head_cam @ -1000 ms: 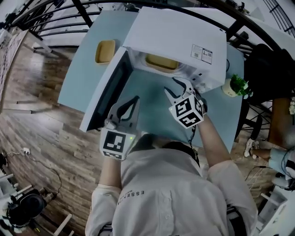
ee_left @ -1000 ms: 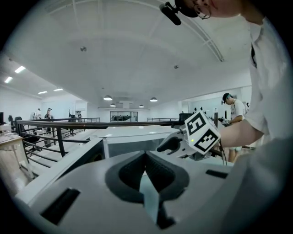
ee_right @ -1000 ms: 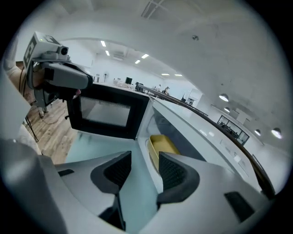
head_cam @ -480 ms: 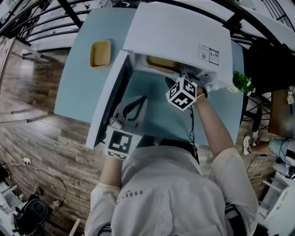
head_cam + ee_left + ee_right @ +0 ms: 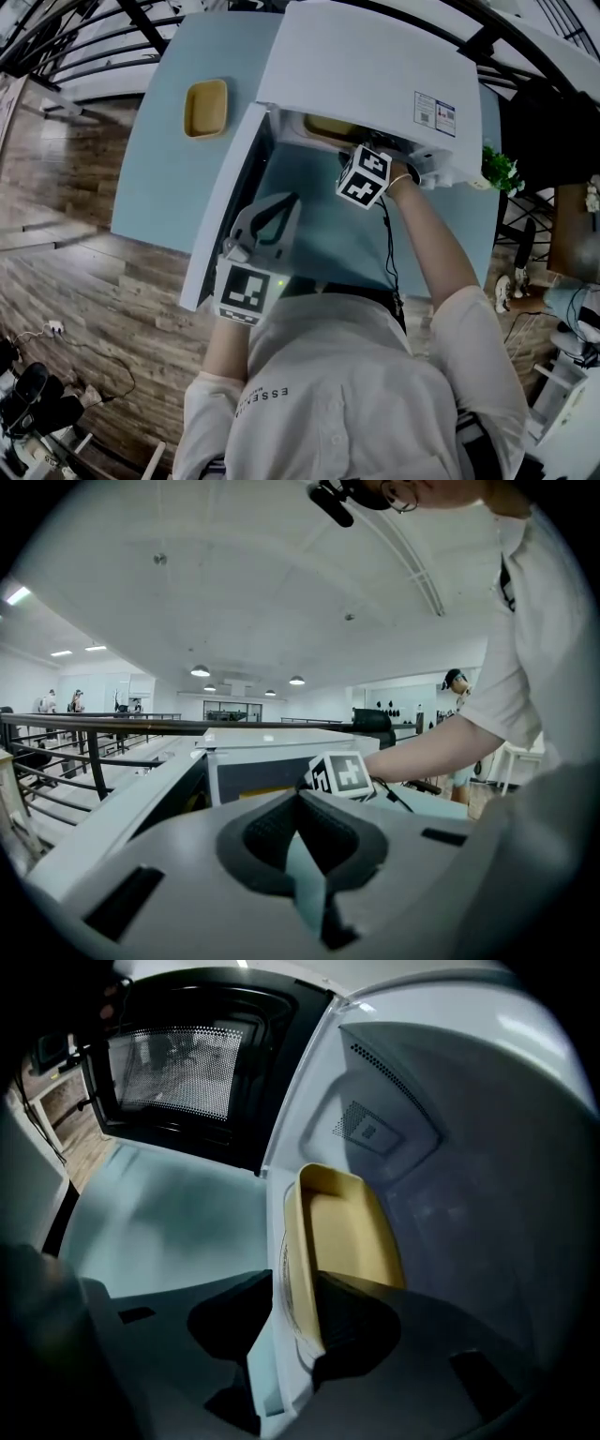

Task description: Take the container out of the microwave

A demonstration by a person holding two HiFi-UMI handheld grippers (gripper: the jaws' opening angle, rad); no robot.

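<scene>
The white microwave [image 5: 366,66] stands on the pale blue table [image 5: 169,178] with its door [image 5: 225,206] swung open to the left. Inside lies a yellow rectangular container [image 5: 323,125] [image 5: 352,1232]. My right gripper [image 5: 295,1302] reaches into the cavity; in the head view only its marker cube [image 5: 364,175] shows. Its jaws straddle the container's near rim and have just been closing, but a gap still shows beside the left pad. My left gripper [image 5: 284,199] [image 5: 300,797] hovers by the door with its tips together and nothing in them.
A second yellow container [image 5: 206,107] lies on the table to the left of the microwave. A small potted plant [image 5: 497,169] stands at the microwave's right. Black railings run behind the table, and wooden floor lies to its left.
My right gripper has gone from in front of the microwave down into the cavity, over the container's rim. The left gripper has drifted slightly towards the door.
</scene>
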